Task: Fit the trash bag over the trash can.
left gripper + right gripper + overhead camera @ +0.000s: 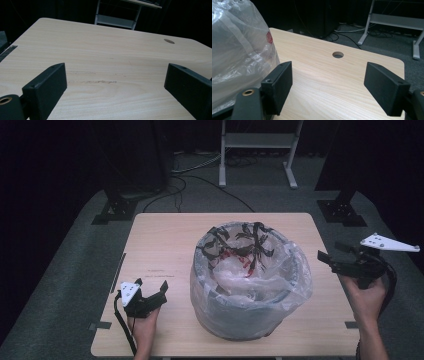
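A grey round bin [250, 312] stands in the middle of the wooden table [160, 245], lined with a clear plastic bag [295, 285] printed in black and red. The bag drapes over the rim and sags inside. My left gripper [150, 285] rests low at the table's front left, apart from the bin, jaws wide open over bare wood [112, 75]. My right gripper [330, 254] hovers at the table's right edge beside the bin, open and holding nothing. In the right gripper view the bag [237, 55] bulges just left of the left jaw.
A cable hole [337, 54] sits in the tabletop ahead of the right gripper. Beyond the table are a white metal rack [260, 145], black stand feet [112, 210] and loose cables [200, 175] on grey carpet. Bare wood lies left of the bin.
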A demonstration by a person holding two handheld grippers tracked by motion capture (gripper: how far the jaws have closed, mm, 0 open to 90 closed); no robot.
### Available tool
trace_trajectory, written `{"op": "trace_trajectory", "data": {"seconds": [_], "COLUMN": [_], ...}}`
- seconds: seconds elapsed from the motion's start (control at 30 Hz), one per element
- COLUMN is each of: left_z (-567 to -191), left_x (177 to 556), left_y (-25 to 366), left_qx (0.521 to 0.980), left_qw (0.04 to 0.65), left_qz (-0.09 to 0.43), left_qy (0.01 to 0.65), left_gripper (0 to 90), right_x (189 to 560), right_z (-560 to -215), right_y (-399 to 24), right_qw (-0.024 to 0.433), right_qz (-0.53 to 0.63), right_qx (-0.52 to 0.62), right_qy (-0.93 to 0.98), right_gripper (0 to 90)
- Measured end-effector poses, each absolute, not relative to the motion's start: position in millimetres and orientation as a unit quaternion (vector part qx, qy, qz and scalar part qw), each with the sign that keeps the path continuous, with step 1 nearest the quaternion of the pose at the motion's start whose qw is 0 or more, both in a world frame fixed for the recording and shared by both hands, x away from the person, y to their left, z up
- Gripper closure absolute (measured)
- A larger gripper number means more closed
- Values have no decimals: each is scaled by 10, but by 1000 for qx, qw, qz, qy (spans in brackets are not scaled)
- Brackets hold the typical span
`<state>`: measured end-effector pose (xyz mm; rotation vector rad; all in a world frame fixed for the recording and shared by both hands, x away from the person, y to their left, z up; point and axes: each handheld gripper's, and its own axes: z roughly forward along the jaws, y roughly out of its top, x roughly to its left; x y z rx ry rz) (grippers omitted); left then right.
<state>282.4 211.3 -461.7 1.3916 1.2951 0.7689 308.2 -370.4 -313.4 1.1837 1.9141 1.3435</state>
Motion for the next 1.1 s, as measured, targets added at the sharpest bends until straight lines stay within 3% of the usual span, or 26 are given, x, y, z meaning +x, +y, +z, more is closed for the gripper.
{"op": "trace_trajectory", "data": {"seconds": [1.1], "left_z": [-4629], "left_x": [2813], "left_y": [2085], "left_qx": [584], "left_qw": [516], "left_qz": [321], "left_qy": [539], "left_gripper": [31], "right_x": [3007], "right_z": [-3656], "right_y": [-3801], "right_qw": [224], "right_qz": [480], "right_qx": [468], "right_qy": [707], "right_gripper": [221]}}
